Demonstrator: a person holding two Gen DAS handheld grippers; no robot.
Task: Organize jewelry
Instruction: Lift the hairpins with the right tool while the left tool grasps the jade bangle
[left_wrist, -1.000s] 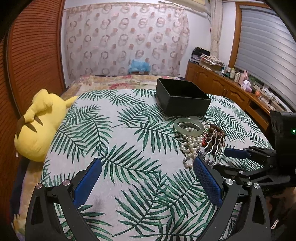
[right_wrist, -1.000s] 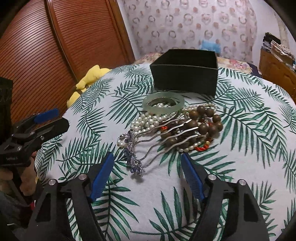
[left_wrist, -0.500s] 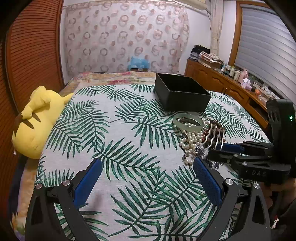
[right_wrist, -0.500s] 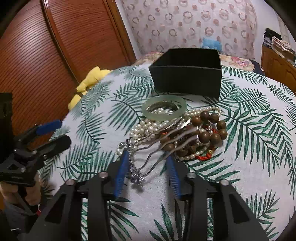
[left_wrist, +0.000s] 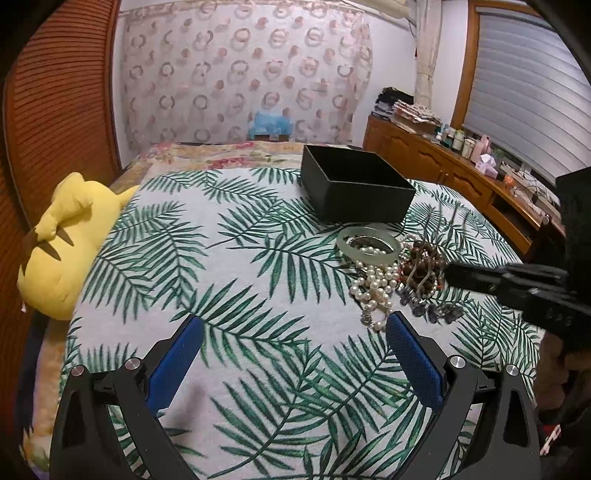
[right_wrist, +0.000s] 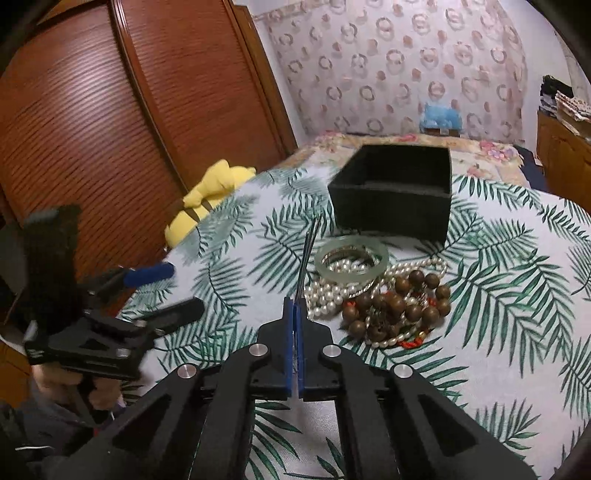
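My right hand-held gripper (right_wrist: 294, 317) has just clamped shut on the silver hair comb (right_wrist: 308, 258), whose thin prongs stick forward out of the blue pads, tilted up and away above the leaf-print bedspread (right_wrist: 509, 295). From the left wrist view the comb's dark beaded end (left_wrist: 432, 310) hangs under that gripper, beside the heap. My left hand-held gripper (left_wrist: 291, 347) hangs released over bare bedspread, its two blue pads wide apart with nothing between them, the heap just beyond its right finger. I count one pale green bangle (right_wrist: 351, 260) lying flat on a pearl strand (right_wrist: 325, 291), one string of brown wooden beads (right_wrist: 399, 302) beside it, and some red beads I cannot separate. One open black box (right_wrist: 393, 190) stands just behind the bangle. One yellow plush toy (left_wrist: 70, 243) lies at the bed's left edge. Both grippers point forward and downward; a hand grips the left one's handle.
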